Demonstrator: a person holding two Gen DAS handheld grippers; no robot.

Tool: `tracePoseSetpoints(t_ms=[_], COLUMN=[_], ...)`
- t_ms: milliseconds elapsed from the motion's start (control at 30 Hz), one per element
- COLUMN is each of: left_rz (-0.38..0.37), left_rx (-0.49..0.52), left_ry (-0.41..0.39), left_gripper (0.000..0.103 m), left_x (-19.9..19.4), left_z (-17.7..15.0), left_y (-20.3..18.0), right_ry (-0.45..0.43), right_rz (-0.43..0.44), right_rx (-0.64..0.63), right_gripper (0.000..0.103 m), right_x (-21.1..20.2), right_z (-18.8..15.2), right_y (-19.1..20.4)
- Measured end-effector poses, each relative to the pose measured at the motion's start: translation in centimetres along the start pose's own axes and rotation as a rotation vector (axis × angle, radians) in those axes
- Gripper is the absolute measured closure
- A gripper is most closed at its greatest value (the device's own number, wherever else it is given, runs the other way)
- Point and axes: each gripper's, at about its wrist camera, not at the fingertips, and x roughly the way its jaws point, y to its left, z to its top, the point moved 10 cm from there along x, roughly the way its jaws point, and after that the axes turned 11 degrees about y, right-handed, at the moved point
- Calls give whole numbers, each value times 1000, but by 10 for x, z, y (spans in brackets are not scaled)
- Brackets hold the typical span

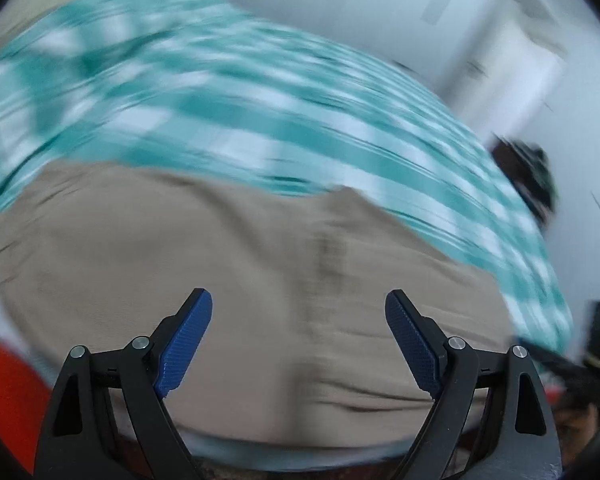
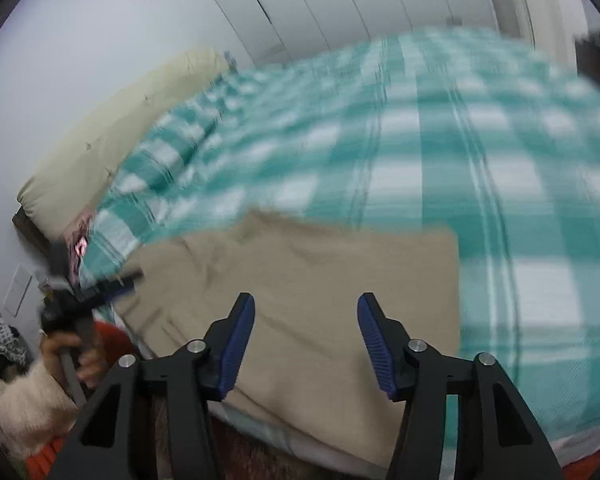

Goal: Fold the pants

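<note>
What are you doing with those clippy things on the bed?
A person is folding tan pants on a bed with a green checked blanket. Each hand holds a gripper. The left gripper and the right gripper both hang over the pants with jaws open, holding nothing. The pants lie flat, already looking folded into a rough rectangle. The pictures are blurry. In the right view, the person's hand shows holding the left gripper beside the bed.

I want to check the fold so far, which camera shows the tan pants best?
The right wrist view: the pants show a straight edge and corner against the checked blanket. The left wrist view shows only a blurred stretch of pants, cut off at the left side.
</note>
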Motion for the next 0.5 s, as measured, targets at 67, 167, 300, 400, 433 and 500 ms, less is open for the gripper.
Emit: tracePoseSetpoints(t_ms=[67, 167, 300, 400, 433, 500], left_rz=[-21, -32, 7, 81, 79, 90], left_rx=[122, 241, 253, 247, 252, 249], left_ry=[49, 102, 197, 242, 226, 218], left_gripper=[12, 11, 12, 13, 12, 12], left_x=[13, 39, 84, 99, 96, 89], left_z=[-6, -12, -20, -35, -37, -40], left_y=[-44, -89, -95, -71, -66, -56], right_ry=[94, 107, 116, 97, 95, 90], right_rz=[6, -57, -92, -99, -96, -84], right_rx=[35, -14, -82, -99, -97, -91], right_gripper=[51, 51, 51, 51, 51, 51], right_x=[28, 43, 45, 47, 44, 43], right_z=[-25, -43, -46, -49, -49, -50], right_y=[-14, -17, -8, -9, -8, -10])
